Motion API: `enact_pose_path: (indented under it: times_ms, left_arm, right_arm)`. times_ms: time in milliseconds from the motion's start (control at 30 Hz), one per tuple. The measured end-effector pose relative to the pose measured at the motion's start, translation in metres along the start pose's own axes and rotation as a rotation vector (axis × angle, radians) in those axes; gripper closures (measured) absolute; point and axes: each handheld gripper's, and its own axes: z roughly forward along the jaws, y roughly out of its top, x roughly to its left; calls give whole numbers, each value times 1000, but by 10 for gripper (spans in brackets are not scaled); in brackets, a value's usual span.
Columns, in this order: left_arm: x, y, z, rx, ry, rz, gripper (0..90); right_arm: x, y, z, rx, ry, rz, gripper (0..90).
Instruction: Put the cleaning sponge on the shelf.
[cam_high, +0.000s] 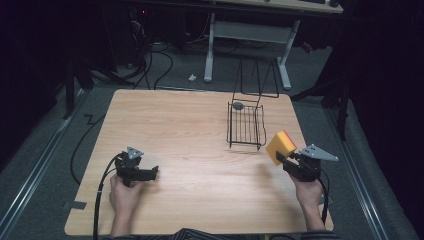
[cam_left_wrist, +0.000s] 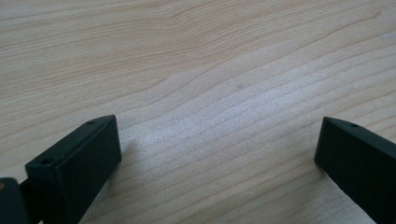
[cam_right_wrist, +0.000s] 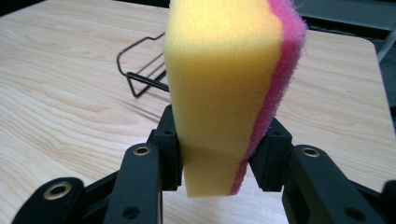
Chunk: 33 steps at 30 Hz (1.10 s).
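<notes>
Right gripper view: right gripper (cam_right_wrist: 219, 154) clamps a yellow-and-pink sponge (cam_right_wrist: 224, 88) upright, clear of the table (cam_right_wrist: 56, 93), probably bound for the wire basket (cam_high: 246, 125). Left gripper (cam_left_wrist: 219, 154) rests spread, empty.

The pale wooden table top (cam_high: 190, 150) carries a light tan grain of wavy brown lines, seen close in the left gripper view. At the right of the high view, the block of yellow foam sponge (cam_high: 281, 146) has a bright pink scouring layer down one face; the right gripper view shows that pink edge fuzzy along the sponge's right side. The black right gripper (cam_high: 287, 160) has a grey three-cornered plate on top, and so does the black left gripper (cam_high: 150, 173) at lower left. The thin black wire basket (cam_high: 246, 125) sits upper right of centre. The floor (cam_high: 45, 160) around is dull grey.
</notes>
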Motion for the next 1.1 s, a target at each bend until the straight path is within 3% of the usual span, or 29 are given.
enact_pose_path:
  times_ms: [267, 567, 733, 1100]
  left_arm:
    - [0, 0, 0, 0, 0, 1, 9]
    - [0, 0, 0, 0, 0, 1, 8]
    - [0, 0, 0, 0, -2, 3, 8]
    - [-1, 0, 0, -2, -4, 5, 10]
  right_arm:
    - [8, 13, 3, -17, 44, -4, 612]
    - [18, 38, 15, -11, 90, -34, 614]
    - [18, 45, 23, 1, 110, -18, 616]
    - [18, 58, 51, 25, 97, -17, 616]
